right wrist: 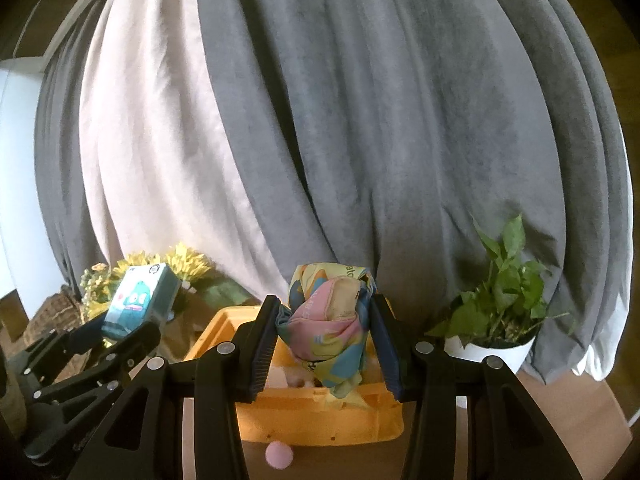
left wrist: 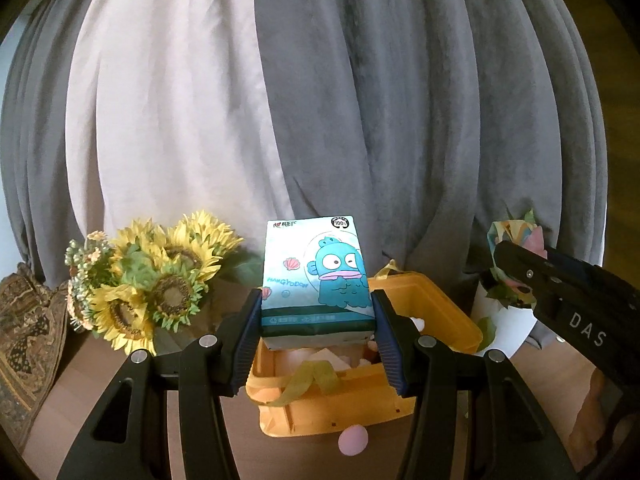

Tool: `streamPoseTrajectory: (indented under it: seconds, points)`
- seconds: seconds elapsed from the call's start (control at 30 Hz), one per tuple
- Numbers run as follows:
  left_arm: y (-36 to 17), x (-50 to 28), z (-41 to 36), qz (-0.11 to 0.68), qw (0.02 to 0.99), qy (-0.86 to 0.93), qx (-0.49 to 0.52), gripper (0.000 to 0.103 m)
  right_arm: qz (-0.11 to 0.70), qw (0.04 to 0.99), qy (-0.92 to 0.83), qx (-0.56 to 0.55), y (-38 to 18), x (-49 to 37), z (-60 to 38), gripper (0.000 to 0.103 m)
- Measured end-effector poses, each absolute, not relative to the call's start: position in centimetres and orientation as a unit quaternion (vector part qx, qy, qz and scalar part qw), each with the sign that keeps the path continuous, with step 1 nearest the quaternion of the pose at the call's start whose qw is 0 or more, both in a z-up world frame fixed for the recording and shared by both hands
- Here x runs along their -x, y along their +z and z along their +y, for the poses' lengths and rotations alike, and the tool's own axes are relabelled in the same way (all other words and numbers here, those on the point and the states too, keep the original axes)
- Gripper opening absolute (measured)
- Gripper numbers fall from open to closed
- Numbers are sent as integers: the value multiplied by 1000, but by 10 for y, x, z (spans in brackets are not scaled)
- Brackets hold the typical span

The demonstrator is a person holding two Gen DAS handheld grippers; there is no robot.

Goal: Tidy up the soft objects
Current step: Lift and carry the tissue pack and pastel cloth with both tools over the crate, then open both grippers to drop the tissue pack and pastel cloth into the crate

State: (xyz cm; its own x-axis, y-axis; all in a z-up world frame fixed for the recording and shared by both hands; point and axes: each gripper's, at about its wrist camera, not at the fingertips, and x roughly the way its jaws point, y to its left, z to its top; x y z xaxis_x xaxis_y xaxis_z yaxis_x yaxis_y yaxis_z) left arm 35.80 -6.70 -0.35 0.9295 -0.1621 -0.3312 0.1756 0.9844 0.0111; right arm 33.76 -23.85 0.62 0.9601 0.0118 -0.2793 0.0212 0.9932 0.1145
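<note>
— Black fingers [left wrist: 248,344] of my left hand-held gripper [left wrist: 318,322] are filling the bottom of the left view, and they are clamping a tissue pack [left wrist: 316,280] by its two sides. The pack is hanging above the open yellow bin [left wrist: 432,312].

— And the right one?

— I am holding my right hand-held gripper [right wrist: 324,330] over the same bin [right wrist: 304,412], its pads pressing on a bunched patterned cloth [right wrist: 328,320] whose loose end is dangling toward the inside.

— What is sitting around the bin?

— A pink pom-pom [left wrist: 353,442] is lying on the tabletop [left wrist: 80,384] just in front of the bin's near wall. A green ribbon [left wrist: 316,376] is draping over that near rim, and I am seeing pale and pink soft pieces inside, too hidden to name. A bunch of sunflowers [left wrist: 160,280] is standing to the left, with a patterned brown cushion [left wrist: 28,336] further left at the edge. A potted green plant [right wrist: 500,300] in a white pot is standing to the right of the bin.

— Anything crowding you?

— Both grippers are sitting close together over the bin; the right one's body is cutting into the right side of the left view. Grey and pale curtains [right wrist: 360,120] are hanging right behind everything.
</note>
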Motion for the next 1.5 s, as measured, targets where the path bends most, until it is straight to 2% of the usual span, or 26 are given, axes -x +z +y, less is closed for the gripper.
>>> streamPoseTrajectory:
  seconds: [0.5,1.27,1.4,1.47,1.5]
  points:
    - [-15,-410,-69,186,979,-84,-26,52,160,985,7,-56,-6,-393,-240,47]
    - [-77,-488,-72,259,960,-102,-29,52,235,969,19,-68,-61,-466,-237,47]
    - [-79,-493,-72,257,961,-100,-33,53,245,966,29,-84,-68,-476,-240,56]
    - [-77,-493,-72,256,961,-99,-32,53,245,965,32,-92,-69,-478,-241,66]
    - [-77,-493,-71,256,961,-98,-30,53,244,965,32,-95,-69,-478,-242,66]
